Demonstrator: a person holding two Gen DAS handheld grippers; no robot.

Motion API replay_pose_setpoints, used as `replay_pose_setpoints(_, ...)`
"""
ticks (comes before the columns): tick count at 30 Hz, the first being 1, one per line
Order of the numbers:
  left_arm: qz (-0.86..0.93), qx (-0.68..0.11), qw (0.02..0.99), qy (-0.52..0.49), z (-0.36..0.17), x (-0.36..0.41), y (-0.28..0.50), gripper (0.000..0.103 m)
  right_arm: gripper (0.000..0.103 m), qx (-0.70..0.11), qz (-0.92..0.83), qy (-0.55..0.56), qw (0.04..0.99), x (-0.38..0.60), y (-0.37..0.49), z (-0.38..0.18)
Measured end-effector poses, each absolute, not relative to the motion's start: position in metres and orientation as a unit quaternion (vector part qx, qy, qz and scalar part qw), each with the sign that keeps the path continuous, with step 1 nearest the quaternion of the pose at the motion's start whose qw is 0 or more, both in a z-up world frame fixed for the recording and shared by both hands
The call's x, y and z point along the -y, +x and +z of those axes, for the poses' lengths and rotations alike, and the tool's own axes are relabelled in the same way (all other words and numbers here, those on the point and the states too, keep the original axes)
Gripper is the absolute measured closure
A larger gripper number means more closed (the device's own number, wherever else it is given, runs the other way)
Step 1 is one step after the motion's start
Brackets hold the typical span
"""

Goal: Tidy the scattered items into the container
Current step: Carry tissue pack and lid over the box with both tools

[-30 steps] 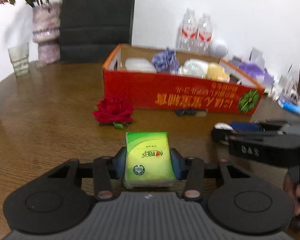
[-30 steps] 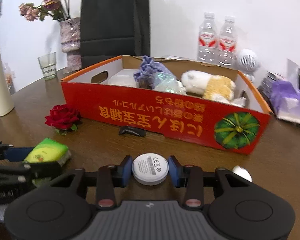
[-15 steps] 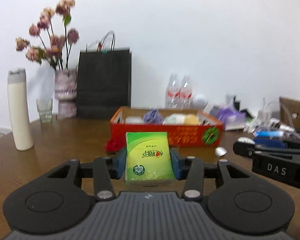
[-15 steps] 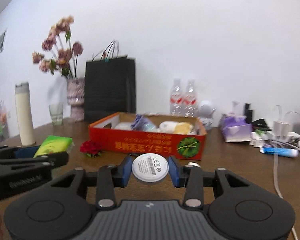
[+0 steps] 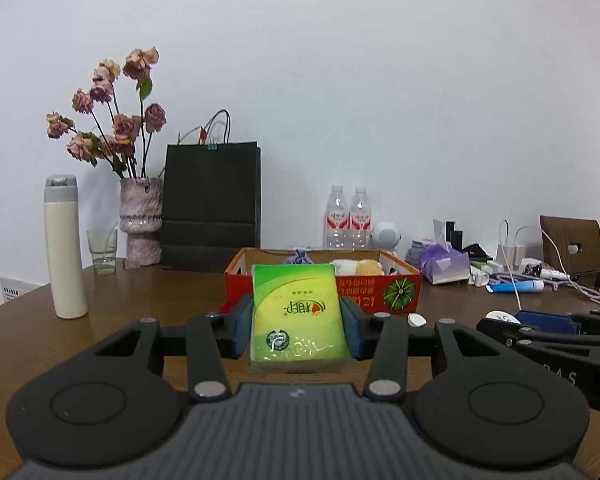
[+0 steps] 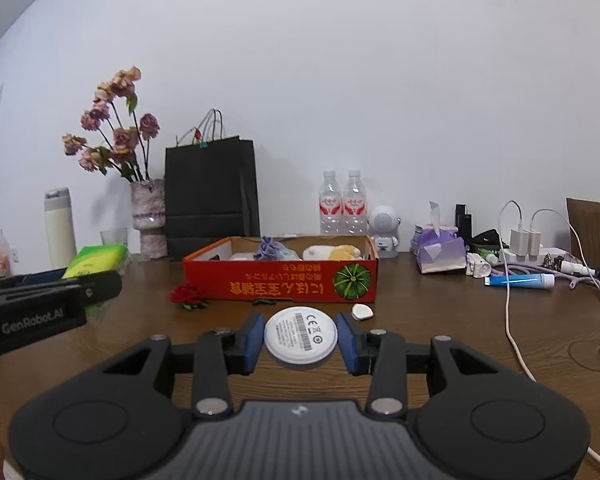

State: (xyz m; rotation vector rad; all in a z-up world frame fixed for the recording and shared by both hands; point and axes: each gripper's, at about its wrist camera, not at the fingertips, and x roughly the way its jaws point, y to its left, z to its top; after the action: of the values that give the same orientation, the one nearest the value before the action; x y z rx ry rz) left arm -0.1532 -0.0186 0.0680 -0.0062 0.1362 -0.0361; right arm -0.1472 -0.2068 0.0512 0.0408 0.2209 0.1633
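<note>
Tissue pack [image 5: 298, 312], green, clamped between the pads of the left hand-held gripper [image 5: 298, 330]; long axis runs away from the camera toward the red box [image 5: 396, 290], print upside down, held above the surface [image 5: 120, 300]. White round disc [image 6: 300, 335] gripped flat in the right hand-held gripper [image 6: 300, 338], label face up. Both held on the near side of the red box, well short of it. Box contents: one purple fabric piece [image 6: 270, 249], one white-and-yellow plush [image 6: 332, 252], something pale at its left end, hard to make out. Loose near the box's front wall: one red rose [image 6: 188, 296], one small black clip [image 6: 266, 302], one small white piece [image 6: 362, 312]. Behind the box: two water bottles [image 6: 342, 204], one black paper bag [image 6: 210, 196].
</note>
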Motion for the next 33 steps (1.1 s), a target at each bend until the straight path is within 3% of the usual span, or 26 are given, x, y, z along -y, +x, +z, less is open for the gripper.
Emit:
replay_pose_setpoints(18,-0.016,-0.060,0.998,-0.022,0.087,0.004,-0.121,0.057,0.065,-0.091,0.082,0.025,0.992,0.205,-0.126,0.075)
replay_pose_setpoints(26,-0.012,-0.069,0.997,-0.042,0.113,-0.016,-0.027,0.057,0.065,-0.096,0.082,0.033,0.991,0.213,-0.047,0.098)
replay_pose_setpoints(33,-0.035,-0.165,0.985,-0.047,0.131,-0.020,0.105,0.057,0.065,-0.163,0.102,0.040,0.981,0.214,0.079,0.127)
